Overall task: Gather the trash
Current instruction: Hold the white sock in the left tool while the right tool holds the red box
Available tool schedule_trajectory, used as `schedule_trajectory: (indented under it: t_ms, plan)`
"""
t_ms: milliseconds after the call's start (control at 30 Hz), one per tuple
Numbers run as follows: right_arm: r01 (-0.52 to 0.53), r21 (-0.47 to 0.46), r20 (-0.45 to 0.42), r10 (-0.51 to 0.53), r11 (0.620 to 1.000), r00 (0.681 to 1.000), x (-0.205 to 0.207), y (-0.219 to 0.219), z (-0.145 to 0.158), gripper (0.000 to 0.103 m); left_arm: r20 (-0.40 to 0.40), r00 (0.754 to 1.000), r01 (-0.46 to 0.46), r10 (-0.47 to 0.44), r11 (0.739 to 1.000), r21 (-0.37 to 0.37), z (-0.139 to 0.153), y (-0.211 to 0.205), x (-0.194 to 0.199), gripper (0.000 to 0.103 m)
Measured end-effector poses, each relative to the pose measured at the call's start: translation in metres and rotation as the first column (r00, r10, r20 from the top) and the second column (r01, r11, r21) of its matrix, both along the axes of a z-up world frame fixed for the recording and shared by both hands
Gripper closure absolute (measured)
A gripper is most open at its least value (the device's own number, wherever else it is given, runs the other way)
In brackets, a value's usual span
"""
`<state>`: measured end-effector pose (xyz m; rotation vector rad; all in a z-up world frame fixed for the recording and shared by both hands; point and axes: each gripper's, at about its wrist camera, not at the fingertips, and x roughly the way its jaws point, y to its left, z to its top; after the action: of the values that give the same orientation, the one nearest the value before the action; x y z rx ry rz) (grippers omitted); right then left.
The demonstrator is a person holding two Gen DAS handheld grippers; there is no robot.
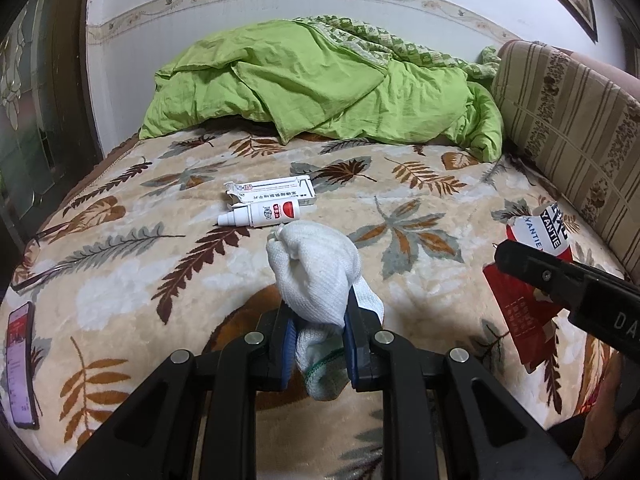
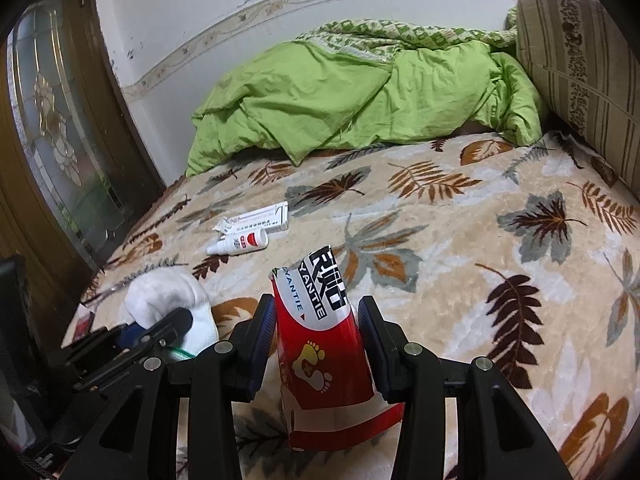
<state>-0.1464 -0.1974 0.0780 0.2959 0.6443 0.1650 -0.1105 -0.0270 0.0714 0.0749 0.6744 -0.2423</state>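
Clamped low in frame, the left gripper (image 1: 316, 344) grips a white sock (image 1: 316, 276) while the right gripper (image 2: 316, 344) pinches a torn red packet (image 2: 320, 344); keep both squeezed firmly, since the spray bottle (image 1: 264, 214) and small carton (image 1: 276, 190) wait mid-frame on the bed (image 1: 460, 320).

My left gripper (image 1: 316, 350) and right gripper (image 2: 316, 354) look alike: matte black angular arms with cut-out slots, round silver pivot pins, and ribbed blue pads lining the fingers. White lettering on one housing reads perhaps "DA".
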Motion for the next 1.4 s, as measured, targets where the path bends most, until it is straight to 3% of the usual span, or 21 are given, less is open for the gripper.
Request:
schedule_trajectory:
  t_ms: [667,1400]
  plan:
    - [-0.011,0.008,0.022,0.01,1.0,1.0,-0.049,-0.005,0.005,0.057,0.029,0.999,0.035,-0.035,0.999,0.001,0.004,-0.002,-0.039,0.083]
    - [-0.02,0.017,0.017,0.02,1.0,1.0,-0.059,-0.001,0.003,0.057,0.024,0.999,0.045,-0.045,0.999,0.0,0.0,-0.002,-0.052,0.083]
